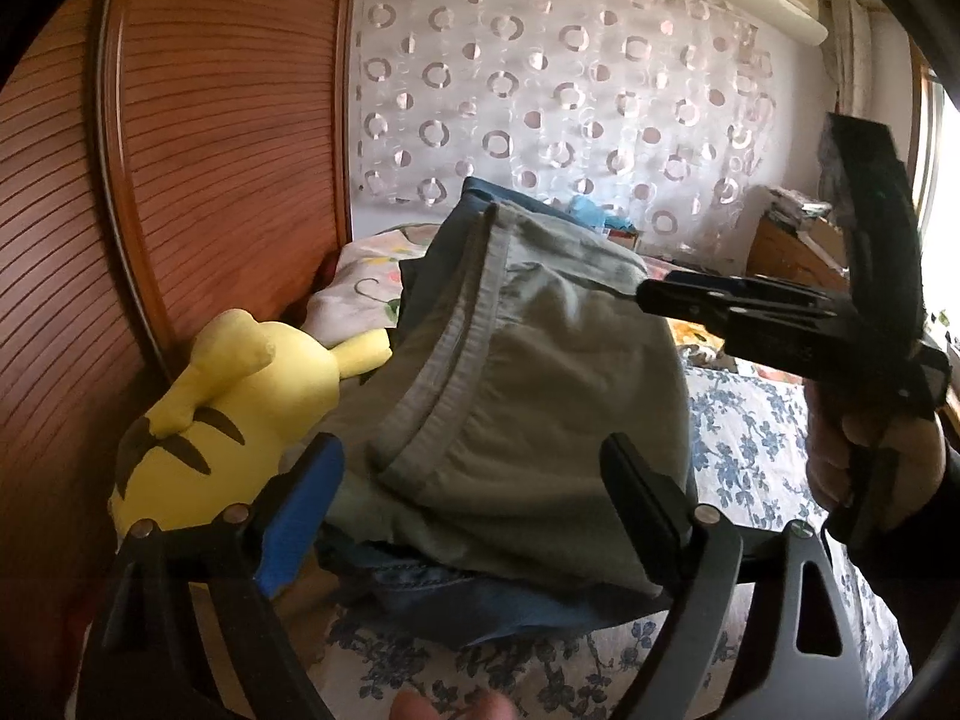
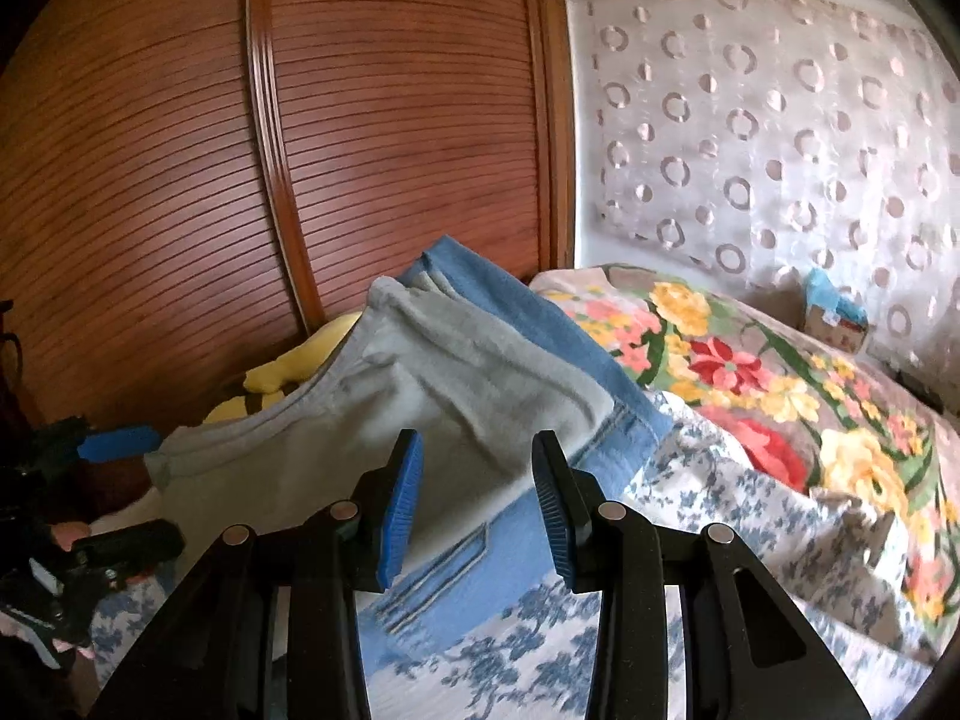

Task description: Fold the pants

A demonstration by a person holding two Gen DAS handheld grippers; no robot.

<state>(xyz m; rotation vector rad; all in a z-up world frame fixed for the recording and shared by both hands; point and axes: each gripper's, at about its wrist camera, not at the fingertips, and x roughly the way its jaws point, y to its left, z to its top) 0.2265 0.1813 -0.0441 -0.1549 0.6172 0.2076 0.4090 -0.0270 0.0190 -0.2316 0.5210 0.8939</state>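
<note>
Two grippers work over a bed (image 2: 690, 546) with a blue-flowered sheet. Folded grey-green pants (image 1: 540, 396) lie on top of blue jeans (image 2: 540, 312), stacked near the bed's edge by a slatted wooden wardrobe (image 2: 390, 138). The left gripper (image 1: 468, 504) stands wide, its pads on either side of the pants' near end without pressing on them; the pants lie released between them. The right gripper (image 2: 477, 516) is partly parted, its pads just above the stack's corner and gripping nothing, with grey cloth and blue denim showing through the gap. A yellow plush toy (image 1: 228, 414) lies between the stack and the wardrobe, touching the pants' side. A flowered blanket (image 2: 780, 396) covers the far part of the bed, below a curtain (image 1: 570, 90) with ring patterns.
</note>
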